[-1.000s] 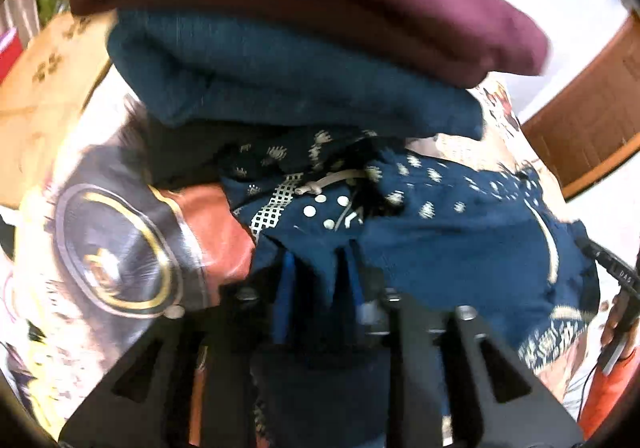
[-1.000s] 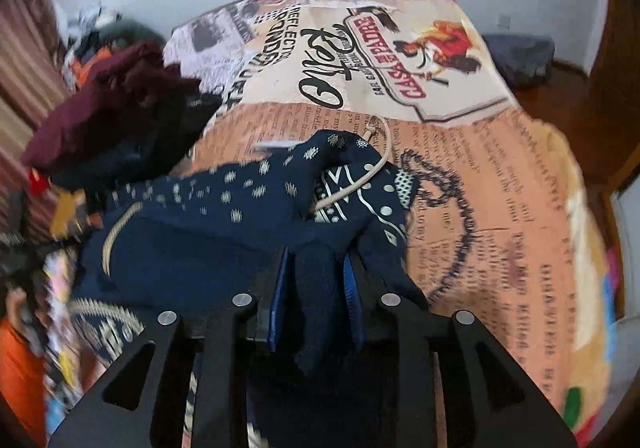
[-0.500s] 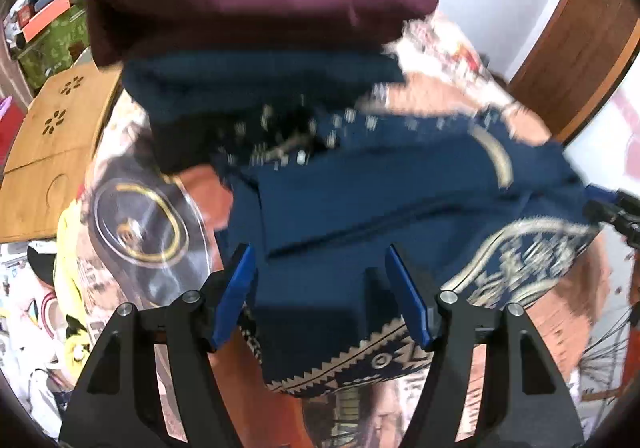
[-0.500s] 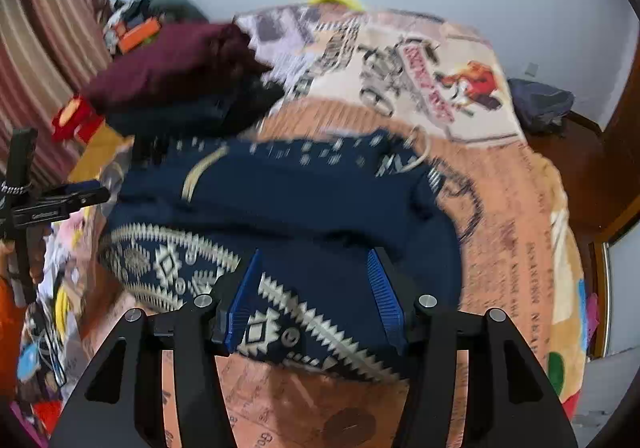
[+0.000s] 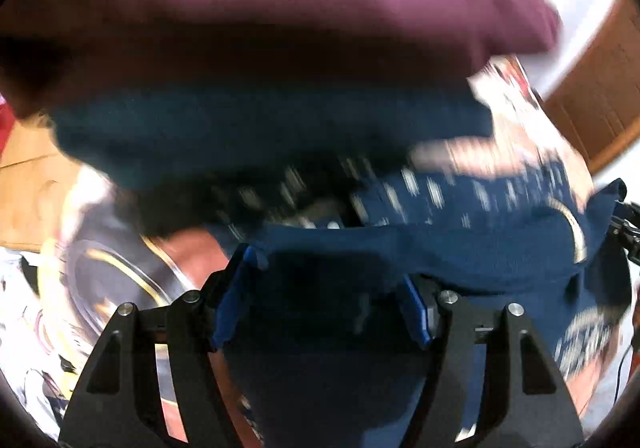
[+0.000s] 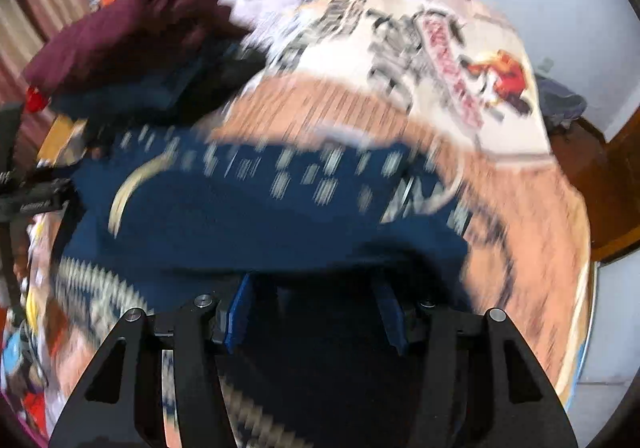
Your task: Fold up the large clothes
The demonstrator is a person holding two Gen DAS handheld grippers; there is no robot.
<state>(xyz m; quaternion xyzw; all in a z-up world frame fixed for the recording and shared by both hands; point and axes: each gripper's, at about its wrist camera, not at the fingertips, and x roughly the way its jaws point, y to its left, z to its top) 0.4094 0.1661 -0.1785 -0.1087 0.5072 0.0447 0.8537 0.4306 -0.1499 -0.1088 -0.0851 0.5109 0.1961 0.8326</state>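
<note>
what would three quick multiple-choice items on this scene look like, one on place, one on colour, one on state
1. Where does the maroon garment lie?
A. on top of the pile
B. under the patterned garment
C. on the floor

2. What colour are the gripper pads?
A. red
B. blue
C. yellow

3. How do the left gripper jaws stand?
A. pinched on a thin fold
B. spread apart
C. out of view

Answers:
1 A, it caps the teal folded garment.
2 B, blue strips line both fingers.
3 B, the pads sit wide apart over the navy patterned garment, not pressing it.
</note>
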